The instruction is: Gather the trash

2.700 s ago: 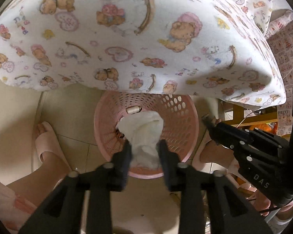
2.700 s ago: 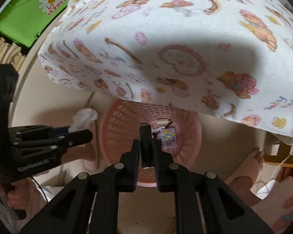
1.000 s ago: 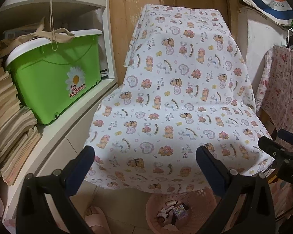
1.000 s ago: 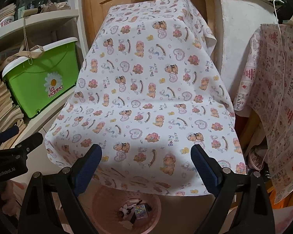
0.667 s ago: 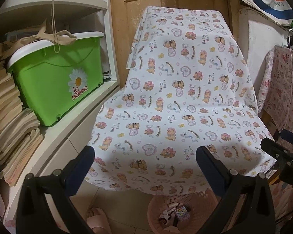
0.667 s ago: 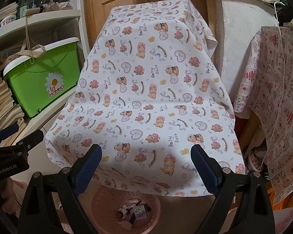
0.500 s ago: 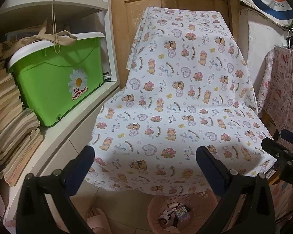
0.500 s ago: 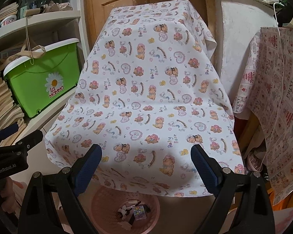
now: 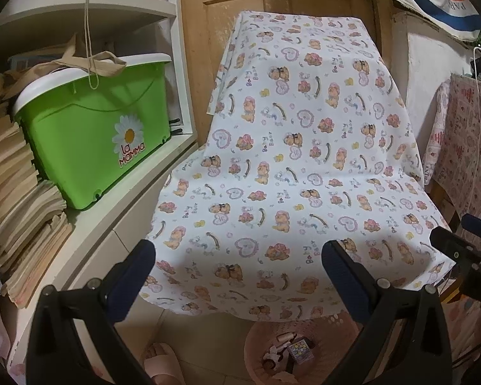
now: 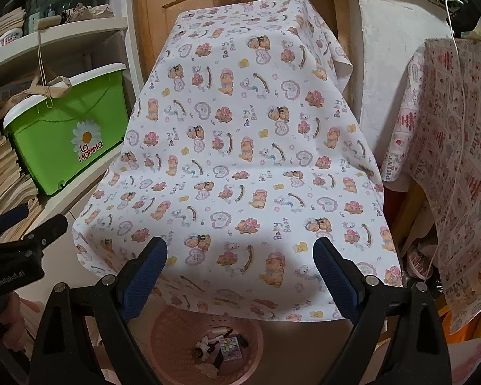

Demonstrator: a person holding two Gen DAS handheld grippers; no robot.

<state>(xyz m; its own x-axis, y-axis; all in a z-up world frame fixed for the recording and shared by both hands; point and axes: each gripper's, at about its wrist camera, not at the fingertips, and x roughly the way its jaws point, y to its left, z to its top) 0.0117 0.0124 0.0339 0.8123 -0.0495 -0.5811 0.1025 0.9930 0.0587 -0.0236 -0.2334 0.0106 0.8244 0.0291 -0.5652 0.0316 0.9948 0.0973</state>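
Left gripper (image 9: 239,260) and right gripper (image 10: 240,256): both stand with jaws spread wide and nothing between them, held above a table draped in a bear-print cloth (image 9: 304,160). Below and ahead of the fingers, under the cloth's near edge, a pink basket (image 10: 163,346) sits on the floor holding the trash (image 10: 219,348). A green bin (image 9: 89,138) stands on a shelf to the left.

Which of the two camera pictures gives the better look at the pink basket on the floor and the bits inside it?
The right wrist view: the pink basket sits nearly whole between the open fingers, with the scraps inside visible. In the left wrist view the pink basket is partly cut off by the right finger and the tablecloth.
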